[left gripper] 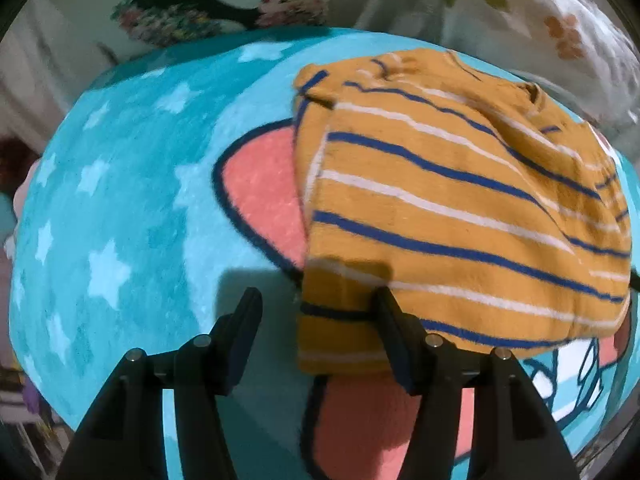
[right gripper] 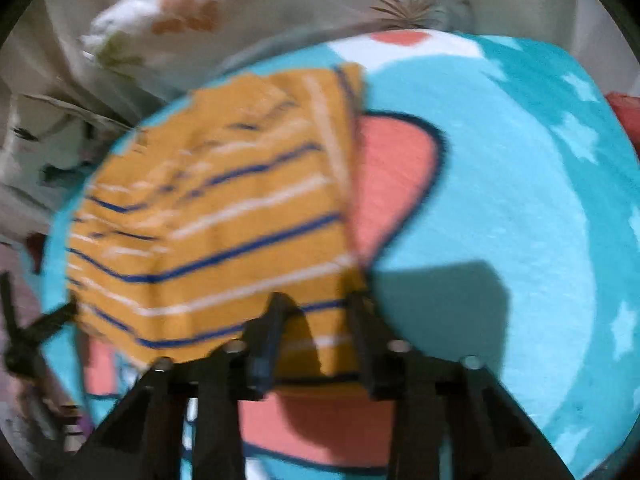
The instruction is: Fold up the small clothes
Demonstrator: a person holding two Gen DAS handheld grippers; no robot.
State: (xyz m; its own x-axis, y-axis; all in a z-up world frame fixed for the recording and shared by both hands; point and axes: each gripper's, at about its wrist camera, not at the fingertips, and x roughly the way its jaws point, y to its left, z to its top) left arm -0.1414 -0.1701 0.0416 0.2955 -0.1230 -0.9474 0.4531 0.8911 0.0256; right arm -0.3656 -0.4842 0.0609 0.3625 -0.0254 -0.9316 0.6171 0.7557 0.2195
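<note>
A folded mustard-yellow garment (left gripper: 460, 208) with navy and white stripes is lying on a turquoise blanket (left gripper: 120, 200) printed with pale stars and a large cartoon figure with coral patches outlined in dark blue. In the left wrist view the garment is filling the centre and right of the frame, its near left corner reaching down toward the bottom middle. The left gripper (left gripper: 316, 308) is pointing steeply down at that corner with its jaws standing apart: the right-hand finger is sitting over the garment's edge, the left-hand finger is over bare blanket, and neither pad is pressing on the cloth. Its shadow is falling on the blanket just above the fingers.

In the right wrist view, which is blurred, the garment is occupying the left and centre of the frame, with the coral patch showing just to its right. The right gripper (right gripper: 316, 312) is straddling the garment's near right corner at the bottom middle, a strip of striped cloth showing between its two fingers; the gap there is narrower than the other gripper's, but whether the pads are pinching the cloth cannot be told through the blur.

Behind the blanket, at the top of both frames, white bedding (left gripper: 560, 20) with a leafy, flowery print is lying crumpled. The other gripper (right gripper: 28, 336) is showing at the left edge of the right wrist view.
</note>
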